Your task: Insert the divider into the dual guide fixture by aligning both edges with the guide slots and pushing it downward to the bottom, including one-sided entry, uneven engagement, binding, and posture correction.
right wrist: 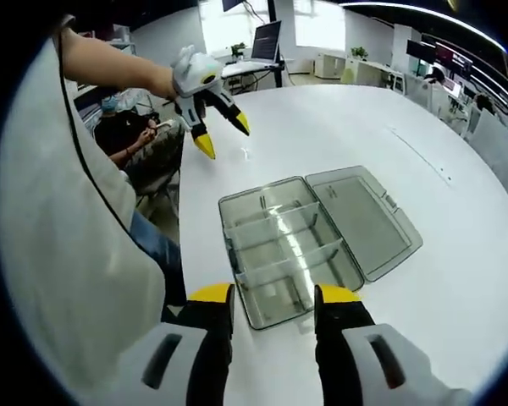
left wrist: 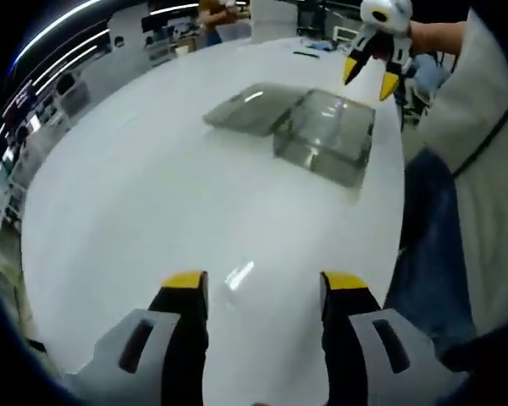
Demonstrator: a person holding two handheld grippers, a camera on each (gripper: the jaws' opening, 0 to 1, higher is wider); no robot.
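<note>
Two grippers are in your hands, both with yellow-tipped jaws apart and holding nothing. Your left gripper (left wrist: 264, 292) hovers over bare white round table (left wrist: 152, 220), well apart from the clear plastic compartment box (right wrist: 279, 249). That box lies near the table edge closest to you, its hinged lid (right wrist: 364, 220) flat open beside it. Two clear dividers (right wrist: 275, 227) stand upright across the box. Your right gripper (right wrist: 273, 302) hovers just above the box's near end.
</note>
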